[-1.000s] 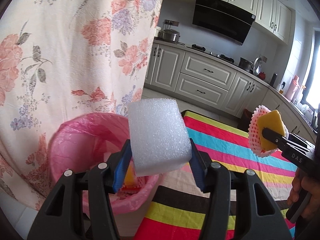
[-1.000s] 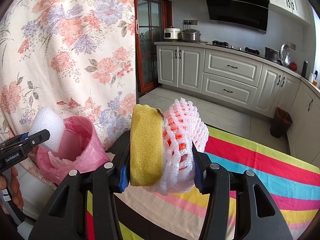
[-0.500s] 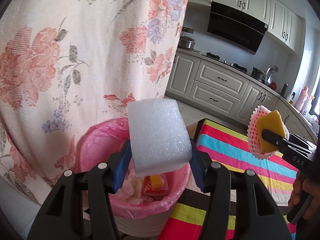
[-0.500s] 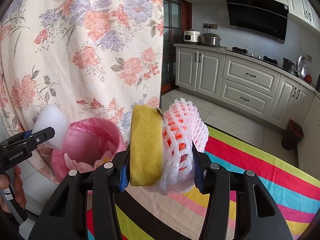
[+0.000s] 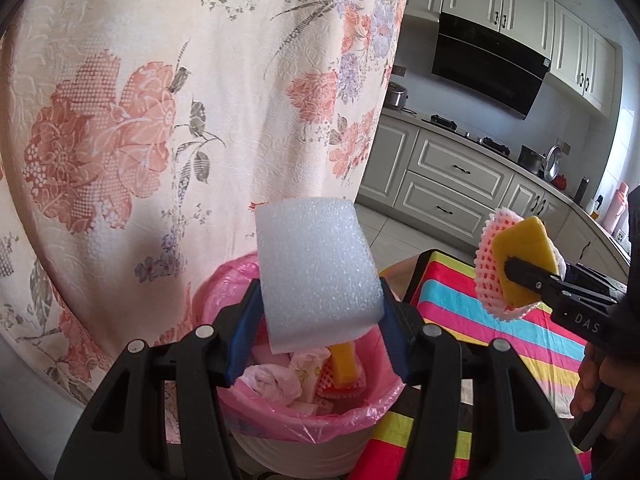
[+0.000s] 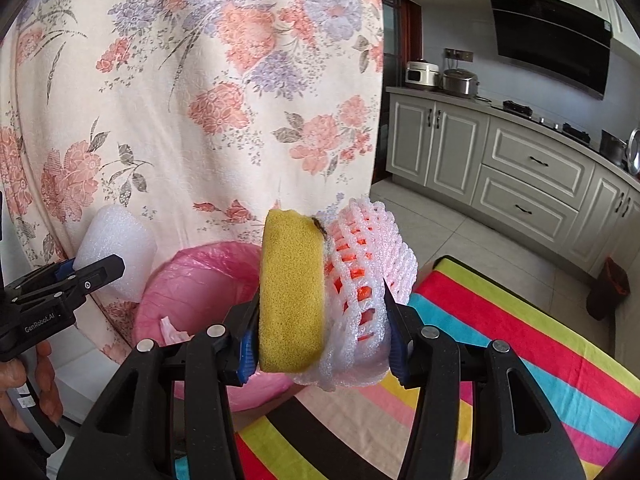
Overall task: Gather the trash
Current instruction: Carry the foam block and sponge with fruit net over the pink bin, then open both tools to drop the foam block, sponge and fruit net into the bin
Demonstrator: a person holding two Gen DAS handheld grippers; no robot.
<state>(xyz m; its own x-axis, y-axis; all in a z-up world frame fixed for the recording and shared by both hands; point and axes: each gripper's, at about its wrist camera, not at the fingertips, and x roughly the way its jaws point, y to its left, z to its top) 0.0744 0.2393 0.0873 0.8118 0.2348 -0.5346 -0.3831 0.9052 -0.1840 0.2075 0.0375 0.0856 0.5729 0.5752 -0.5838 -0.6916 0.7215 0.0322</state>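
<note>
My left gripper is shut on a white foam block, held just above a bin lined with a pink bag. Crumpled wrappers, a yellow piece and red netting lie inside the bin. My right gripper is shut on a yellow sponge pressed together with a white foam fruit net. It hangs over the striped tablecloth to the right of the bin. In the left wrist view the right gripper and its sponge show at the right edge. In the right wrist view the left gripper and its block show at the far left.
A floral curtain hangs close behind the bin. The table edge lies beside the bin. Kitchen cabinets, a stove and a range hood stand in the background. A small dark waste bin sits on the floor.
Both grippers moved left toward the bin with their loads. The bin now lies under the left gripper, and its inside has come into view.
</note>
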